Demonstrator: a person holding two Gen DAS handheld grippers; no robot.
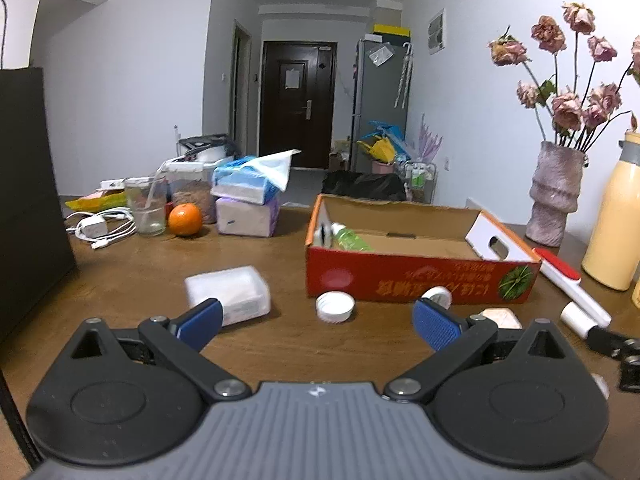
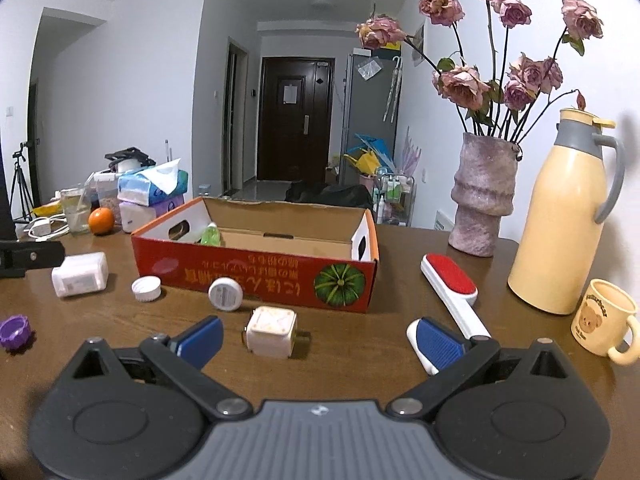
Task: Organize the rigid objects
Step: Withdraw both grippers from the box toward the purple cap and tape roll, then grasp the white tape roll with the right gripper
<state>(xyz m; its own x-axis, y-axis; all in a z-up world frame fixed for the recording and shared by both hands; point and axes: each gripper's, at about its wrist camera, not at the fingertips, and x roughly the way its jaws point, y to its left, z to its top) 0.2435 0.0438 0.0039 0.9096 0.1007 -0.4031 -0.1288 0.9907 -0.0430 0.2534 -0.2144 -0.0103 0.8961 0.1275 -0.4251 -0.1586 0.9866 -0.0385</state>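
- Your landmark is the red cardboard box (image 2: 256, 276) in the middle of the brown table (image 2: 360, 344).
- Far left of the box, near the table edge, sits a small purple cap (image 2: 15, 331).
- Left of the box lies a white plastic box (image 2: 80, 274) on its side.
- Your left gripper (image 1: 318, 322) is wide open and holds nothing. The white plastic box (image 1: 228, 294) is just past its left finger.
- Just in front of the box's left end lies a white bottle cap (image 2: 146, 288), open side up.
- Inside the box, at its left end, lies a green bottle (image 2: 211, 235).
- A round white lid (image 2: 225, 294) leans right against the box's front wall.
- In front of the box, a bit nearer to you, sits a cream cube-shaped charger (image 2: 271, 331).
- Your right gripper (image 2: 316, 338) is wide open and empty too. The charger sits between its fingers, closer to the left one.
- Right of the box lies a white lint brush (image 2: 450, 284) with a red pad. Its handle runs under your right finger.
- Behind the brush stands a pink vase (image 2: 482, 196) with dried roses.
- Far right of the box stand a yellow jug (image 2: 564, 220) and a bear mug (image 2: 604, 320).
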